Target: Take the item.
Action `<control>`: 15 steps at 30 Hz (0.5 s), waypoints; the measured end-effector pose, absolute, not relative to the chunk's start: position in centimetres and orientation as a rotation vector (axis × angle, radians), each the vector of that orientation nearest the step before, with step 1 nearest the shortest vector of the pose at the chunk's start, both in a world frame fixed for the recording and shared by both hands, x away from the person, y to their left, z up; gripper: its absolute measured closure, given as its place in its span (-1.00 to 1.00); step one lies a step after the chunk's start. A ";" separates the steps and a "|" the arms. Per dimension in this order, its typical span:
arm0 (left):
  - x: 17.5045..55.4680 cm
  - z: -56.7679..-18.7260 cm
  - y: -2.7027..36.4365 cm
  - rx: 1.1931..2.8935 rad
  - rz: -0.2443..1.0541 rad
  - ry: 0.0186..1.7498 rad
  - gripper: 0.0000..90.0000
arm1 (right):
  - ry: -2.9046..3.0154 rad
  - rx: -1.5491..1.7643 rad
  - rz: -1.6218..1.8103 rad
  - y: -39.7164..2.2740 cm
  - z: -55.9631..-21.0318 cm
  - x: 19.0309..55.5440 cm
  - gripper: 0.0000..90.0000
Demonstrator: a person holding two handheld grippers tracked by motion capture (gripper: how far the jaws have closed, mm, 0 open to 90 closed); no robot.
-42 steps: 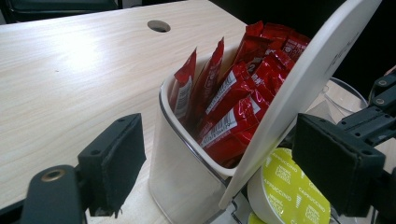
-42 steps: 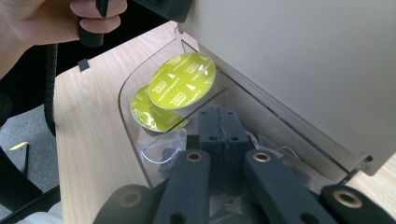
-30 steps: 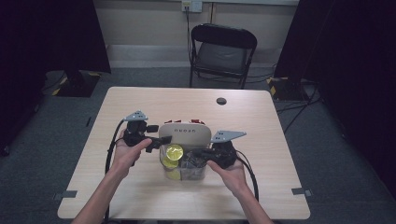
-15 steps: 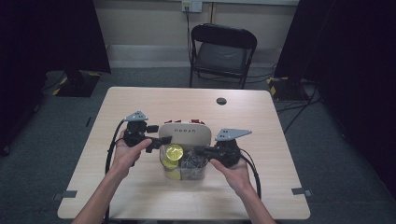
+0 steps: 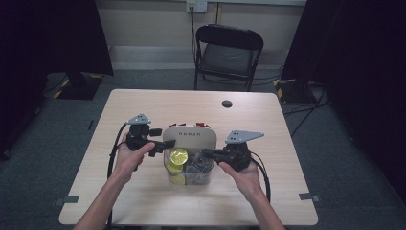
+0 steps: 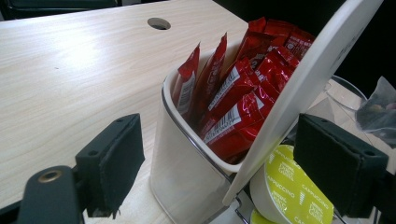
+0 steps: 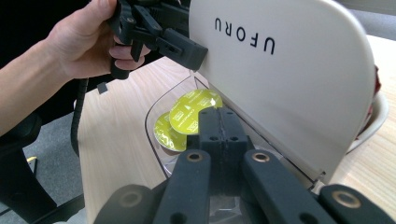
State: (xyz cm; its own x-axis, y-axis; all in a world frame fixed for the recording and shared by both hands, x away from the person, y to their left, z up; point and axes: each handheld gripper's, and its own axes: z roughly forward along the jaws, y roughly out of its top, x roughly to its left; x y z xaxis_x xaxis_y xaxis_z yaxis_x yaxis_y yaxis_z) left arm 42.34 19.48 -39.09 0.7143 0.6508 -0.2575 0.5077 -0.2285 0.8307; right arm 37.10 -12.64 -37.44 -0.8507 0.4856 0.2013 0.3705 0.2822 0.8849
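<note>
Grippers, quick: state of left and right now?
Left gripper: open, jaws either side of the raised white lid.
Right gripper: shut; whether it grips anything cannot be told.

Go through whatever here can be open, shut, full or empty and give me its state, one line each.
Lid: raised, tilted up.
Clear container: open, holding yellow capsules.
Rear compartment: full of red sachets.
Left gripper: open, astride the lid edge.
Right gripper: shut.
Chair: unfolded, empty.

black folding chair (image 5: 229, 52) behind table (image 5: 143, 110)
</note>
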 end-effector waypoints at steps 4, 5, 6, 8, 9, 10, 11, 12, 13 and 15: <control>42.3 -39.1 19.5 1.889 0.175 0.898 -0.65 | 2.413 0.812 1.638 -13.0 -37.0 37.0 1.00; 42.3 -39.1 19.5 1.889 0.175 0.898 -0.65 | 2.410 0.811 1.642 -13.1 -37.0 37.0 1.00; 42.3 -39.1 19.4 1.886 0.177 0.900 -0.65 | 2.407 0.812 1.645 -13.1 -36.9 36.9 1.00; 42.3 -39.1 19.4 1.885 0.178 0.901 -0.65 | 2.401 0.816 1.645 -13.3 -36.8 36.8 1.00; 42.3 -39.1 19.4 1.885 0.178 0.901 -0.65 | 2.397 0.817 1.646 -13.4 -36.7 36.8 1.00; 42.3 -39.1 19.4 1.885 0.178 0.901 -0.64 | 2.397 0.817 1.646 -13.4 -36.7 36.8 1.00; 42.3 -39.1 19.4 1.884 0.178 0.901 -0.64 | 2.393 0.813 1.648 -13.6 -36.6 36.8 1.00; 42.3 -39.1 19.4 1.884 0.177 0.901 -0.64 | 2.392 0.812 1.649 -13.7 -36.5 36.7 1.00; 42.3 -39.1 19.4 1.884 0.177 0.901 -0.65 | 2.388 0.814 1.652 -13.8 -36.5 36.7 1.00; 42.3 -39.1 19.4 1.885 0.177 0.901 -0.65 | 2.379 0.817 1.653 -14.1 -36.3 36.7 1.00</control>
